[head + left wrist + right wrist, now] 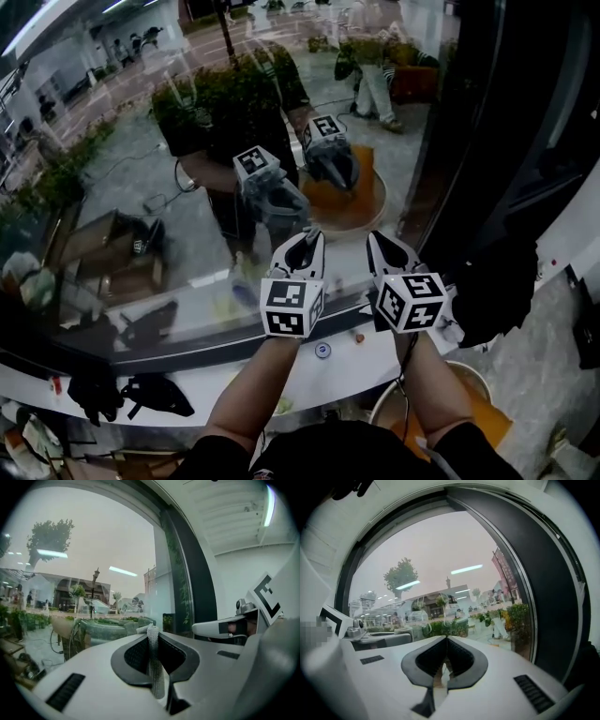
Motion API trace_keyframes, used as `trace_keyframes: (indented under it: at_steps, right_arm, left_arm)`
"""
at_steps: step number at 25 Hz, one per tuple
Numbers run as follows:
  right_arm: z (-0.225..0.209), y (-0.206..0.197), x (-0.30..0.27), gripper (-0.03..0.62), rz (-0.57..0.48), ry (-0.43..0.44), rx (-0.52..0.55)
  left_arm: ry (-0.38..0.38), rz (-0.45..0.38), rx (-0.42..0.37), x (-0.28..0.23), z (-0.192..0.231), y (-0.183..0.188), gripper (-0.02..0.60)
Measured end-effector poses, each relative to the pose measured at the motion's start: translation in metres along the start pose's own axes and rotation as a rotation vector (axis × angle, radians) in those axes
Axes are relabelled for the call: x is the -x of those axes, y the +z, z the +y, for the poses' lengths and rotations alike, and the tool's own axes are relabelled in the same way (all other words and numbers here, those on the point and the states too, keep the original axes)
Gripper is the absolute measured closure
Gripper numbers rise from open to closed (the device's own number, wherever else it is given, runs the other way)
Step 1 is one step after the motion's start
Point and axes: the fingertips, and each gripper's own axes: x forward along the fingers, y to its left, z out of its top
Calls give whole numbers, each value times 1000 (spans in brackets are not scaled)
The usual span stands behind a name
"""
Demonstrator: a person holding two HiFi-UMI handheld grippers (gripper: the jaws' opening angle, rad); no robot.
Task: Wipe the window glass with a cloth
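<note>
Two grippers face the glass: left gripper pinches a grey cloth with its tip poking out, probably to press on the pane; right gripper closed, empty, idle just beside

Dark bundles lie on a white ledge at lower left, a small round cap near centre. A white-rimmed tub with orange inside stands lower right. Shrubs line the top.
</note>
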Motion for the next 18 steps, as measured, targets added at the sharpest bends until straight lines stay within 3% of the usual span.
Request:
trace_keyframes:
  at_steps: [11, 18]
  right_arm:
    - [-10, 0, 0, 565, 0, -39, -21]
    - [-9, 2, -3, 565, -6, -41, -31]
  left_arm:
    - [-82, 8, -13, -16, -15, -2, 551]
    - [-96, 6, -8, -17, -15, 0, 551]
